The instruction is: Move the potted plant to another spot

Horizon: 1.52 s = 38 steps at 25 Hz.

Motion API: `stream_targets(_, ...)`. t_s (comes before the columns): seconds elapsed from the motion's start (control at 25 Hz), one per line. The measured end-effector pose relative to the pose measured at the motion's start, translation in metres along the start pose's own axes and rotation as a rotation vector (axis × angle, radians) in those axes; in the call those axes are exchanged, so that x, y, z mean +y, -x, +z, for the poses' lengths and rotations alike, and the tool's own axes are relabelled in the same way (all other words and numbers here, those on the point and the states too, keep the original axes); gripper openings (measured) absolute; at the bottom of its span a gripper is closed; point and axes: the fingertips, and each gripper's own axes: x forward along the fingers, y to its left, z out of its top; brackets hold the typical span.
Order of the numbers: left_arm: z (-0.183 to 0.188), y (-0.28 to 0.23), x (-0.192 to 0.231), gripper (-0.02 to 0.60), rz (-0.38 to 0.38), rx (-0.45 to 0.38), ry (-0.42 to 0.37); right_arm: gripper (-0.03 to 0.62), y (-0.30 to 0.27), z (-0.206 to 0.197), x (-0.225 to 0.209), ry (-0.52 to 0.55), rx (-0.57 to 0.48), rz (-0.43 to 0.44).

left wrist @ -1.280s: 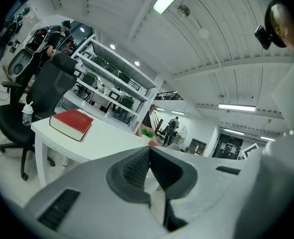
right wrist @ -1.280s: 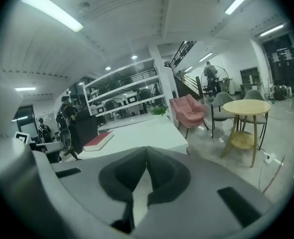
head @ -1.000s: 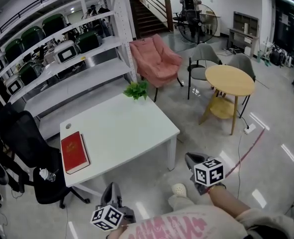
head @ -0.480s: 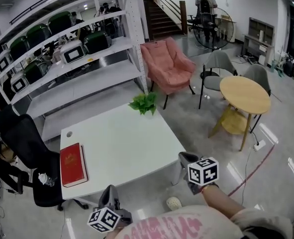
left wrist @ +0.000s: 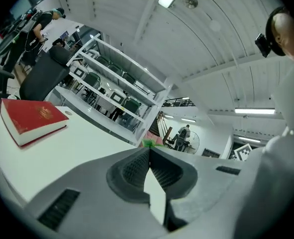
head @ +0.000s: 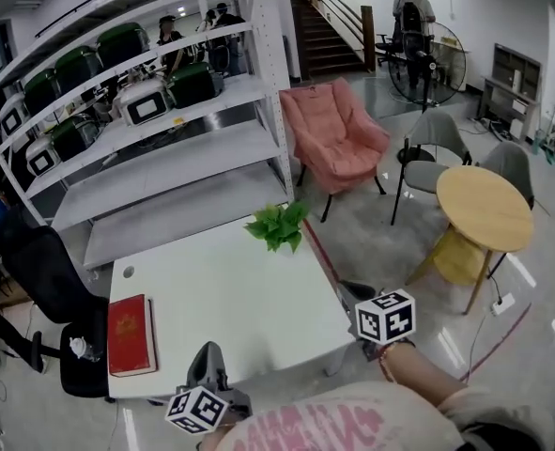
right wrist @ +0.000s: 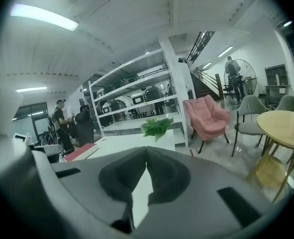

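The potted plant (head: 279, 225) stands at the table's (head: 223, 301) far corner, book (head: 131, 334) at left.

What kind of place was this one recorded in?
Probably an open office or lab workspace: metal shelving loaded with equipment, a white table with a potted plant, and a pink armchair near a staircase.

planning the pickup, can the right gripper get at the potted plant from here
Probably, with a long reach or a step. The right gripper is by the near right corner of the white table, the potted plant at its far corner; only bare tabletop lies between. Its jaws are shut.
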Motion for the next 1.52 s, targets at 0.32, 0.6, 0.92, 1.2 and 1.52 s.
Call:
stream_targets(0.32,-0.005,-0.039,0.003,0.003,0.051,-0.03,0.006,0.007,-0.038,0.029,-0.034,0.016,-0.042,0.05)
stream_targets(0.6,-0.021,-0.05,0.012,0.003,0.087,0.02,0.009,0.007,-0.061,0.018,-0.049,-0.033,-0.023,0.072)
stream_targets(0.92,-0.031,-0.074,0.031,0.003,0.122,0.06,0.037,0.008,-0.103,0.001,-0.059,-0.059,0.039,0.09)
stream_targets(1.2,-0.043,-0.104,0.057,0.003,0.157,0.121,0.06,0.008,-0.157,0.001,-0.071,-0.072,0.081,0.106)
stream_targets(1.52,-0.044,-0.152,0.082,0.003,0.145,0.189,0.035,0.009,-0.212,-0.004,-0.094,-0.094,0.082,0.14)
